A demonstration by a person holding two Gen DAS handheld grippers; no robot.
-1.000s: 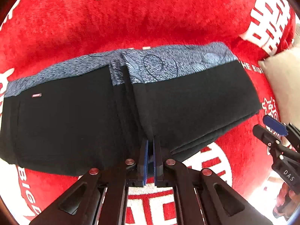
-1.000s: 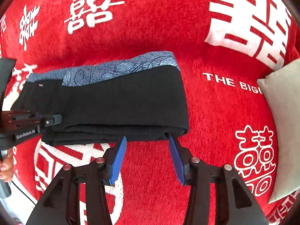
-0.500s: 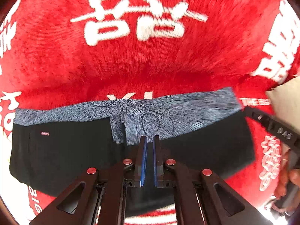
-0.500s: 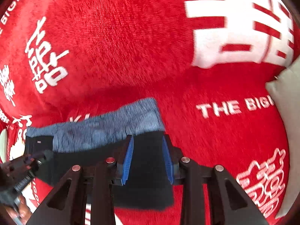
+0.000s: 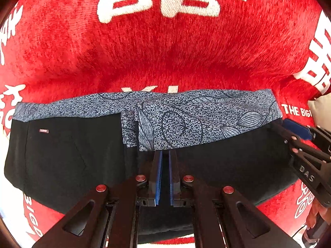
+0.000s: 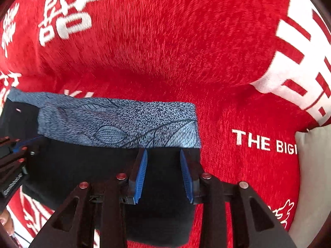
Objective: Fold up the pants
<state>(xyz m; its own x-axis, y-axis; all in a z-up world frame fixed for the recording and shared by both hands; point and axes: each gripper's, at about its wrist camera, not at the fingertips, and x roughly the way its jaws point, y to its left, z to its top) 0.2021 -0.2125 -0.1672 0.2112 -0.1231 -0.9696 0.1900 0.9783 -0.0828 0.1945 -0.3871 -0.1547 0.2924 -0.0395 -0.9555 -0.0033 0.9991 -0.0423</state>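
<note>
- Pants (image 5: pixel 217 165), black with a grey patterned band, lie folded on the red blanket (image 5: pixel 165 47).
- Left gripper (image 5: pixel 163 155) pinches the black fabric, fingers narrow.
- Right gripper (image 6: pixel 163 153) spreads wide over the pants' right end.
- Pillow (image 6: pixel 314 175) lies at right.

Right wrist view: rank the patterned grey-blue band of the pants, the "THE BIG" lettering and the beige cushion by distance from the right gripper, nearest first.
From the right gripper:
1. Patterned grey-blue band of the pants: just ahead of the fingertips, stretching left.
2. "THE BIG" lettering on the red cover: to the right, past the pants' edge.
3. Beige cushion: at the far right edge of the view.
</note>
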